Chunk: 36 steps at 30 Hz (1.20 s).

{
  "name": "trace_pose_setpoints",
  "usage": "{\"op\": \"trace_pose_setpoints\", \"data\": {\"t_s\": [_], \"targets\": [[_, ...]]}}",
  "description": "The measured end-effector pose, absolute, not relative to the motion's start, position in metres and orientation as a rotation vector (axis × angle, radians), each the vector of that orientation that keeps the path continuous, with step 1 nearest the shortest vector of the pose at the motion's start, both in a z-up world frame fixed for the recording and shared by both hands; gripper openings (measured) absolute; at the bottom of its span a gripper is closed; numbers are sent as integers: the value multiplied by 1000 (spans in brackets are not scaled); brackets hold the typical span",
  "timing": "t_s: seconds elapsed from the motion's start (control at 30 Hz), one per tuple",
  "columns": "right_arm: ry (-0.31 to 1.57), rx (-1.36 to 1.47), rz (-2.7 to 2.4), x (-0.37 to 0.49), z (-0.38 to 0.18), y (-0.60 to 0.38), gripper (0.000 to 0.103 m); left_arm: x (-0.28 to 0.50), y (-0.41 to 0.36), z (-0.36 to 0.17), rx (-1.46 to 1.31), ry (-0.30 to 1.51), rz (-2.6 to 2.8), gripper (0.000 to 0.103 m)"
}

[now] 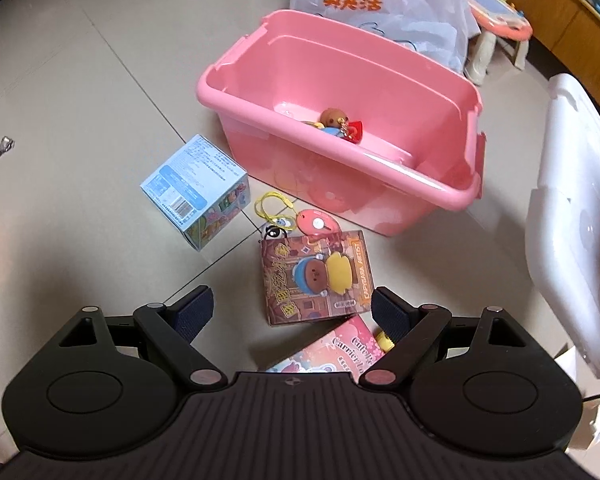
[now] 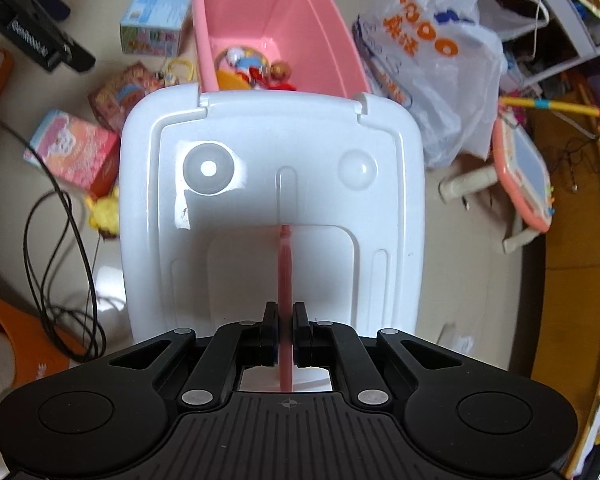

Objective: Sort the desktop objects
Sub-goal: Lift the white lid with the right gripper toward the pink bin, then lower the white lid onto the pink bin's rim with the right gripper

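A pink storage bin [image 1: 380, 80] stands open on the tiled floor with small toys [image 1: 340, 126] inside; it also shows in the right wrist view [image 2: 332, 40]. My left gripper [image 1: 292, 312] is open and empty above a brown toy box [image 1: 314, 276]. A blue box [image 1: 196, 192], a pink tag with a yellow cord [image 1: 314, 222] and a pink box [image 1: 332, 350] lie nearby. My right gripper [image 2: 286, 334] is shut on the pink handle [image 2: 285, 264] of the white bin lid [image 2: 272, 152], held tilted beside the bin; the lid shows at the right of the left wrist view [image 1: 572, 216].
A white plastic bag [image 1: 380, 4] stands behind the bin, also in the right wrist view [image 2: 432, 64]. A small pink drawing table [image 2: 520, 176] is at the right. A black cable [image 2: 60, 272] loops on the floor at the left. A yellow plush [image 2: 104, 212] lies by the lid.
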State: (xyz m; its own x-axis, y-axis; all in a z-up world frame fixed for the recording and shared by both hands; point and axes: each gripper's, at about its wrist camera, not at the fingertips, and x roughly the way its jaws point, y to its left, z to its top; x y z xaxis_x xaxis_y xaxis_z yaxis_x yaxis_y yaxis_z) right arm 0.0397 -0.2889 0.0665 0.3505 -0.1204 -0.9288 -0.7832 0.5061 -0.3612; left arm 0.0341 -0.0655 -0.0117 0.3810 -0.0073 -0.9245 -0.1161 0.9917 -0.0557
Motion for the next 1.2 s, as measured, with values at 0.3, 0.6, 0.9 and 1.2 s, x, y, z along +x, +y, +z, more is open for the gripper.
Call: {"op": "trace_pose_setpoints", "data": {"t_s": [0.3, 0.6, 0.9, 1.2], "targets": [[1099, -986, 587, 59, 76, -245, 5, 39, -45, 5, -96, 1087, 136, 88], [1078, -1017, 597, 85, 75, -213, 5, 45, -17, 8, -157, 1073, 181, 88], [1059, -1070, 612, 106, 66, -181, 5, 48, 4, 4, -189, 1070, 209, 88], [1046, -1130, 632, 121, 50, -152, 5, 49, 15, -2, -207, 1083, 225, 88]]}}
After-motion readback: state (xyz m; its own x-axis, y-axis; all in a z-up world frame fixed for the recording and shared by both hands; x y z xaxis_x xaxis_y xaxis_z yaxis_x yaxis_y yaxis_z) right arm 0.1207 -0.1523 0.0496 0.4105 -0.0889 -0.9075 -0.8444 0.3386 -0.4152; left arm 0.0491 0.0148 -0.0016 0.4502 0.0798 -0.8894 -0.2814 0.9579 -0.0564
